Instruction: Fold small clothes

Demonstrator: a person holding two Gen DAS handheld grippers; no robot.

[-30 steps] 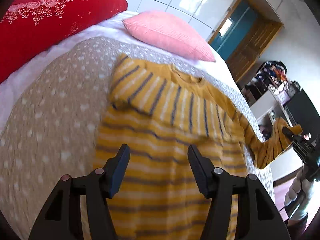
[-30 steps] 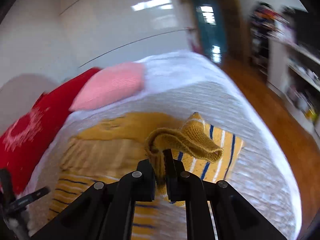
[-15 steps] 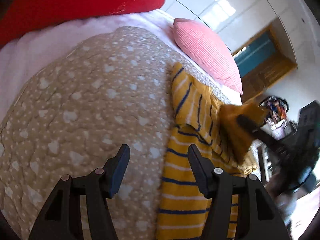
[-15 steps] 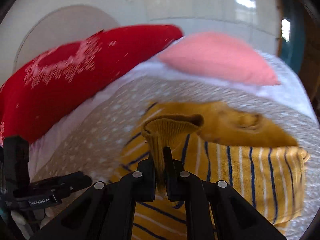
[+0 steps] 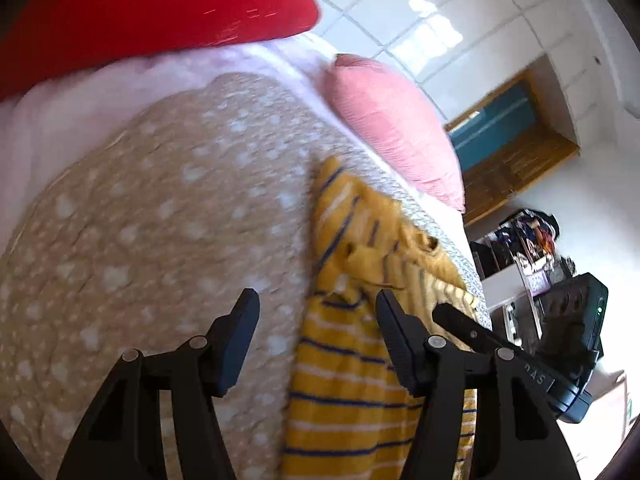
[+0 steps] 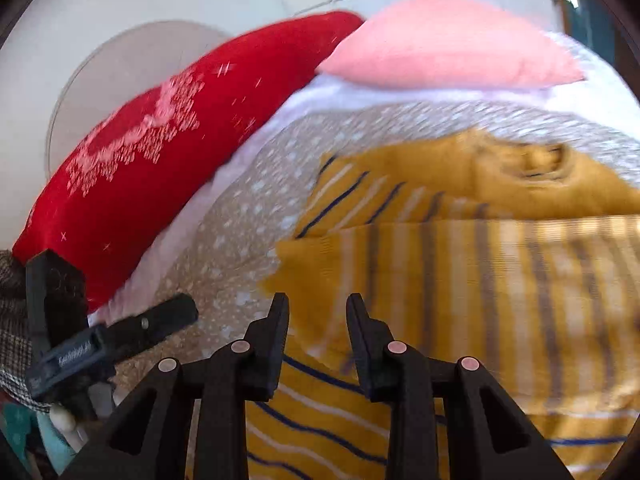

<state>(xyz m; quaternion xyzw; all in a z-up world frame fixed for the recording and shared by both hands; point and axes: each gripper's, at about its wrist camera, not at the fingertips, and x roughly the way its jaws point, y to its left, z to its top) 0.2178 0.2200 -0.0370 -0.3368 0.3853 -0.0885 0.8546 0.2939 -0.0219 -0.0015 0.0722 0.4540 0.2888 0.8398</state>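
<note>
A mustard sweater point(image 5: 352, 380) with navy and white stripes lies flat on the bed quilt. Its right sleeve point(image 6: 480, 264) is folded across the chest, the cuff point(image 6: 288, 272) resting near the sweater's left edge. My right gripper point(image 6: 318, 308) hovers just behind that cuff. Its jaws are opening and the pads touch no cloth. My left gripper point(image 5: 316, 312) stands open over the sweater's left edge and the quilt, gripping nothing. The right gripper's finger point(image 5: 460, 320) shows beside it, and the left gripper point(image 6: 152, 324) appears low left in the right wrist view.
A beige dotted quilt point(image 5: 140, 240) covers the bed. A red pillow point(image 6: 140, 152) and a pink pillow point(image 6: 448, 44) lie at the head. A teal door point(image 5: 496, 120) and a cluttered shelf point(image 5: 524, 248) stand beyond the bed's right side.
The right gripper carried the sleeve cuff leftward across the sweater, lowered it and let go, its jaws parting. The left gripper shifted left to the sweater's edge, staying open.
</note>
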